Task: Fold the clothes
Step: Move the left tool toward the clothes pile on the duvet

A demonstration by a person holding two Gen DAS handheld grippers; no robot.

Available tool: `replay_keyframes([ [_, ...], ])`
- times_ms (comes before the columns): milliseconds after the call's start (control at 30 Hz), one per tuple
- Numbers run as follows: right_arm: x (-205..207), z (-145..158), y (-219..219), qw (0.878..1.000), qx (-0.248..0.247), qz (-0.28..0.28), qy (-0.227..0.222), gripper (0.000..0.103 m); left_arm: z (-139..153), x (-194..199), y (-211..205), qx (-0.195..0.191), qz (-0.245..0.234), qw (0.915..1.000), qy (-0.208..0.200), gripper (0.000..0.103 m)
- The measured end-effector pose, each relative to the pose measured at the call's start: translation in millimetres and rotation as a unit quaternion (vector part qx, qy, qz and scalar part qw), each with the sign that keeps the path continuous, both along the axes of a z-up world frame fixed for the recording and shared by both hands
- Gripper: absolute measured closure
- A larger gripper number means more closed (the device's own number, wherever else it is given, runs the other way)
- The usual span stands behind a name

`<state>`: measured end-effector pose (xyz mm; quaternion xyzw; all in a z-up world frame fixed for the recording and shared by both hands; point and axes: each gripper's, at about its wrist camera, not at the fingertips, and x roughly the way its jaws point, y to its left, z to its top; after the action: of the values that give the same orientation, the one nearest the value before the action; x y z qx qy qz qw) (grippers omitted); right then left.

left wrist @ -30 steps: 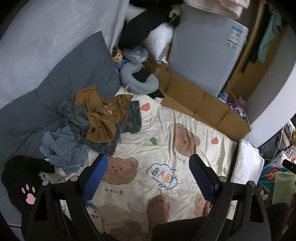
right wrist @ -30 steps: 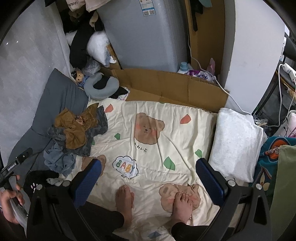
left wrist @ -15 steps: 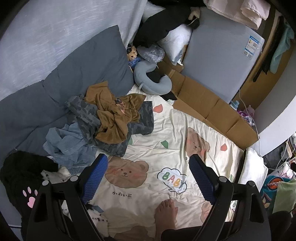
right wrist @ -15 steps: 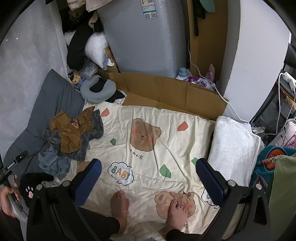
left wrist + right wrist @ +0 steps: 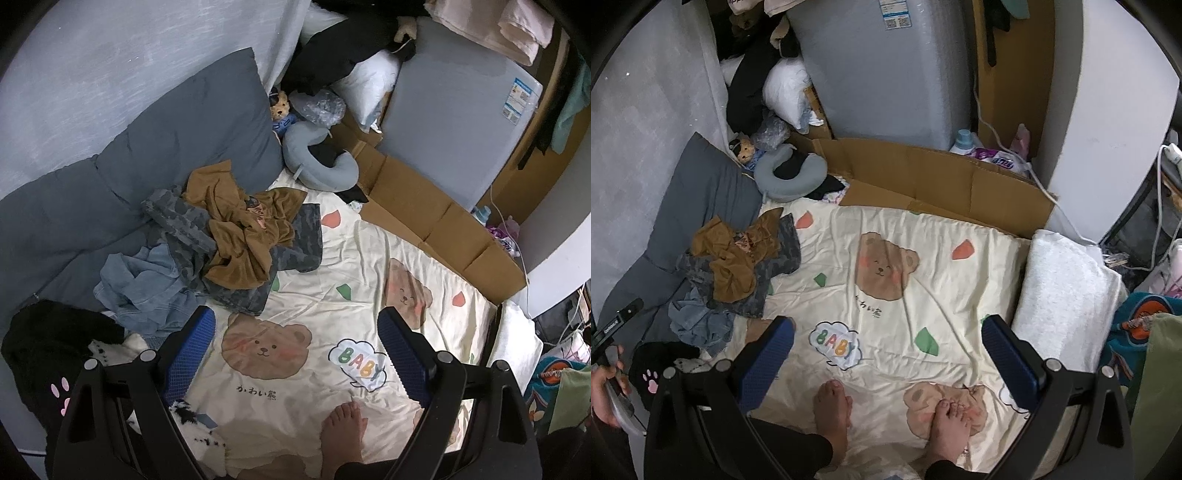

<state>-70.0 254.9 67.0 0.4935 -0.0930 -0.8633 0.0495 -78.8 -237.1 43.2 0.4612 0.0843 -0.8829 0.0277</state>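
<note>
A heap of unfolded clothes lies at the left of the cream bear-print blanket [image 5: 332, 310]: a brown top [image 5: 240, 236] on a grey camouflage garment [image 5: 295, 240], with blue denim [image 5: 147, 284] beside it. The heap also shows in the right wrist view [image 5: 735, 266]. My left gripper [image 5: 295, 332] is open and empty, held well above the blanket, right of the denim. My right gripper [image 5: 886, 343] is open and empty, high above the blanket's middle.
A grey cushion [image 5: 166, 140] leans on the wall at left. A black paw-print garment [image 5: 48, 354], a neck pillow [image 5: 317, 162], flattened cardboard [image 5: 923, 177], a grey appliance [image 5: 886, 74] and a white folded towel [image 5: 1067, 291] surround the blanket. Bare feet [image 5: 833, 410] stand at its near edge.
The left gripper has swung left and forward toward the clothes heap, which now sits nearer the view's middle. The right gripper has pulled back slightly. Both stay open.
</note>
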Motion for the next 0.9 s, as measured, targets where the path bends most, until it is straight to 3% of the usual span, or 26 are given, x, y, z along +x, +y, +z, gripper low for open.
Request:
replay_keyframes([
  [333, -33, -17, -12, 1.0, -0.006, 0.025, -0.009, 0.001, -17, -21, -19, 0.001, 0.017, 0.9998, -0.005, 0.013],
  [900, -92, -56, -44, 0.992, 0.05, 0.114, -0.017, 0.001, -68, -61, -40, 0.0, 0.049, 0.9988, -0.004, 0.013],
])
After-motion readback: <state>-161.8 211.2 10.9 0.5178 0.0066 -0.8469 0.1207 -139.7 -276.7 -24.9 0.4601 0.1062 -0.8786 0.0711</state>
